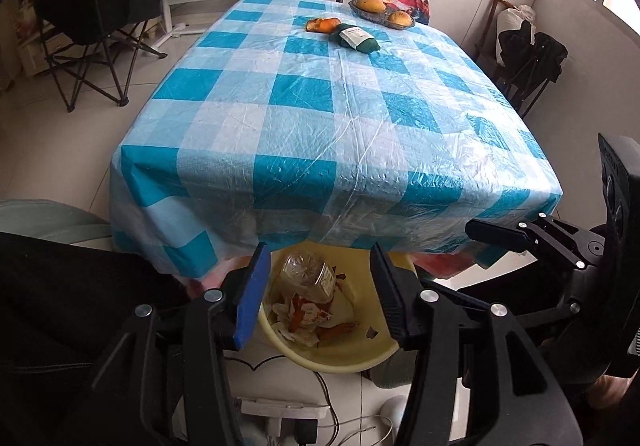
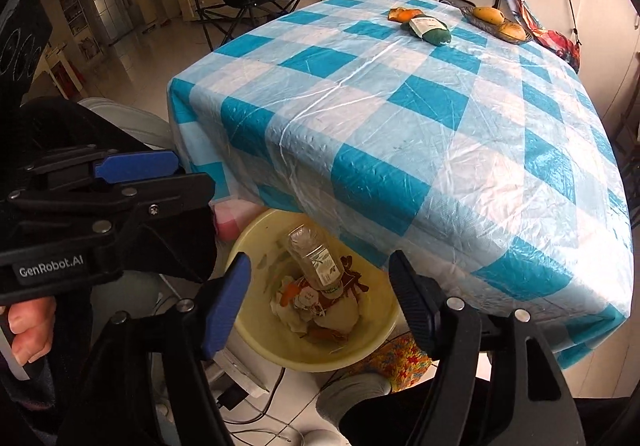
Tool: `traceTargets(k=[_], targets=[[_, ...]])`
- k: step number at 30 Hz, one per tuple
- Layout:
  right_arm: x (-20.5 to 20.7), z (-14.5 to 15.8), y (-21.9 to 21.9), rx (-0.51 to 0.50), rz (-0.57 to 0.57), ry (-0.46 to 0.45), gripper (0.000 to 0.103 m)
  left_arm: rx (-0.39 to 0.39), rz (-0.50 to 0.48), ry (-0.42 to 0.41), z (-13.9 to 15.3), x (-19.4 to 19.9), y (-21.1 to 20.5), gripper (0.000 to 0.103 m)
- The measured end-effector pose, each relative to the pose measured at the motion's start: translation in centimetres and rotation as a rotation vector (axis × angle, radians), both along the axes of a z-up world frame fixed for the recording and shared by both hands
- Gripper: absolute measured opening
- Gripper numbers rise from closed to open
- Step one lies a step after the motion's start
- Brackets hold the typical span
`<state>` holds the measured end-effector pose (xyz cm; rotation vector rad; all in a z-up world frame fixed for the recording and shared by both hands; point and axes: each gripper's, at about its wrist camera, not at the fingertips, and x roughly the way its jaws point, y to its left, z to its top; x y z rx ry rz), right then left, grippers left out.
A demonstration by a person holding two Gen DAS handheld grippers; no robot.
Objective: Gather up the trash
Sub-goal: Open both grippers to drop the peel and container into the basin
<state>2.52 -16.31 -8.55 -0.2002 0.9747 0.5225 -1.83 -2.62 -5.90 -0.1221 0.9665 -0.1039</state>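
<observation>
A yellow bin (image 1: pixel 352 360) sits on the floor below the table's near edge, also in the right wrist view (image 2: pixel 260 338). It holds a clear plastic bottle (image 1: pixel 310 272) (image 2: pixel 316 258) lying on paper scraps and orange peel (image 1: pixel 316 320). My left gripper (image 1: pixel 320 298) is open and empty above the bin. My right gripper (image 2: pixel 320 300) is open and empty above the bin too; it shows from the side in the left wrist view (image 1: pixel 496 234). Orange peel (image 1: pixel 322 24) (image 2: pixel 404 13) lies on the far part of the table.
The table has a blue-and-white checked cloth (image 1: pixel 312 106) (image 2: pixel 420 118). A green yarn ball (image 1: pixel 356 38) and a basket of mangoes (image 1: pixel 382 12) stand at its far end. A folding chair (image 1: pixel 92 26) stands left. Cables and a power strip (image 1: pixel 288 414) lie on the floor.
</observation>
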Motion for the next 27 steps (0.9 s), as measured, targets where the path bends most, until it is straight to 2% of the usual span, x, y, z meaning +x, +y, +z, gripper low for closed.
traceTargets(k=[5,8,15,27], targets=[[0.1,1.8,-1.3,0.064,-0.065,-0.074,0.078,0.055,0.034,-0.102,1.6,-0.5,-0.1,0.076],[0.3,2.4,-1.9,0.073,-0.102,-0.113,0.082,0.063,0.054,-0.152,2.4,-0.8,0.1,0.083],[0.6,3.4,-2.8,0.106,-0.152,-0.162,0.085,0.053,0.087,-0.169,2.8,-0.7,0.9,0.086],[1.0,3.1,-3.0,0.100,-0.172,-0.156,0.085,0.057,0.096,-0.177,2.7,-0.7,0.9,0.090]])
